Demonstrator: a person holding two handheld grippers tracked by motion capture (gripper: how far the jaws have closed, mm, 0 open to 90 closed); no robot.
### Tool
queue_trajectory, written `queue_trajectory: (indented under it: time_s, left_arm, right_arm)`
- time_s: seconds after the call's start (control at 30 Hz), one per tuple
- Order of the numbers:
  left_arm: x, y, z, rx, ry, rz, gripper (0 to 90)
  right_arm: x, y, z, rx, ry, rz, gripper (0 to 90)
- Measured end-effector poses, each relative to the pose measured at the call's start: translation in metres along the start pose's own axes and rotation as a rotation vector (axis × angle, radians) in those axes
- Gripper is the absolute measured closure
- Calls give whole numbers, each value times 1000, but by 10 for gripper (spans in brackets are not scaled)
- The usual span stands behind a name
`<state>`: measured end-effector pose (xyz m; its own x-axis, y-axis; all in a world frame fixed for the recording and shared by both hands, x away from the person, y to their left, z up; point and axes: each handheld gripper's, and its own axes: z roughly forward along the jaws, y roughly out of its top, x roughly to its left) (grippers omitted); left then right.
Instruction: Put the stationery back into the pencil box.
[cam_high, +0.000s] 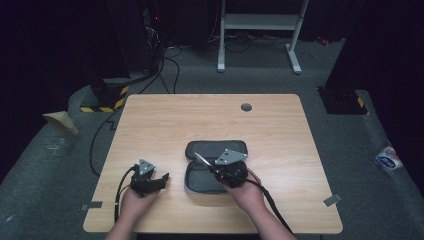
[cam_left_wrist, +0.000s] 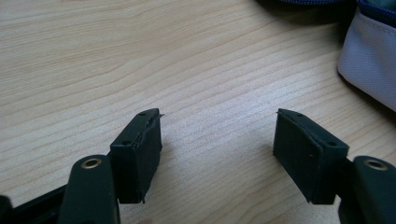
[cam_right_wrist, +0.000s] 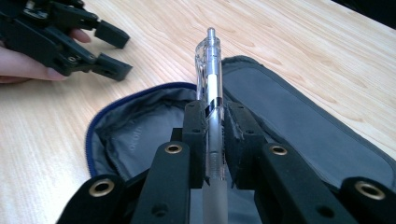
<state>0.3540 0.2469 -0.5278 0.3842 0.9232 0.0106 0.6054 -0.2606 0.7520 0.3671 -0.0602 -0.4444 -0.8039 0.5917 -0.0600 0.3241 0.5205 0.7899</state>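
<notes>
Pen (cam_right_wrist: 211, 93) clamped between right claw (cam_right_wrist: 215, 122) jaws, over open pouch (cam_right_wrist: 140, 135)

My desk (cam_high: 210, 120) is evenly lit from overhead amid dark surroundings; shadows are soft, close-ups sharp, the high view slightly grainy.

The desk (cam_high: 165, 125) is pale wood-grain laminate, smooth with a faint sheen, its streaks running along its length. The pencil case (cam_right_wrist: 299, 126) is dark grey woven cloth, matt and finely textured, with a blue zip edge; in the left gripper view its outer wall looks like light grey fabric with a fine weave. The pen (cam_right_wrist: 211, 88) has a clear, glossy plastic barrel with a shiny tip and a frosted, rubbery-looking grip. The right claw (cam_right_wrist: 215, 140) is matt black plastic with brass-coloured rivets; the left claw (cam_left_wrist: 217, 154) has dull, slightly rough black pads. The floor (cam_high: 360, 165) is grey, carpet-like.
</notes>
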Motion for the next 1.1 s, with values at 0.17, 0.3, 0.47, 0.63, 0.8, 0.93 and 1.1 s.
queue_trajectory:
  time_s: [0.17, 0.3, 0.47, 0.63, 0.8, 0.93, 1.1]
  left_arm:
    - [0, 0, 0, 0, 1, 4, 324]
    - [0, 0, 0, 0, -1, 1, 324]
    - [0, 0, 0, 0, -1, 4, 324]
    - [0, 0, 0, 0, -1, 4, 324]
    - [0, 0, 0, -1, -3, 1, 324]
    - [0, 0, 1, -3, -3, -1, 324]
    - [0, 0, 1, -3, -3, -2, 324]
  right_arm:
    - [2, 1, 1, -2, 10, -5, 788]
    - [1, 0, 1, 2, 12, -4, 787]
    - [1, -1, 1, 10, 17, -4, 787]
    - [-2, -7, 6, 34, 32, 2, 787]
    - [-3, -12, 9, 57, 37, 4, 787]
    - [-2, -17, 12, 84, 35, -13, 786]
    - [-2, -22, 15, 117, 30, -39, 786]
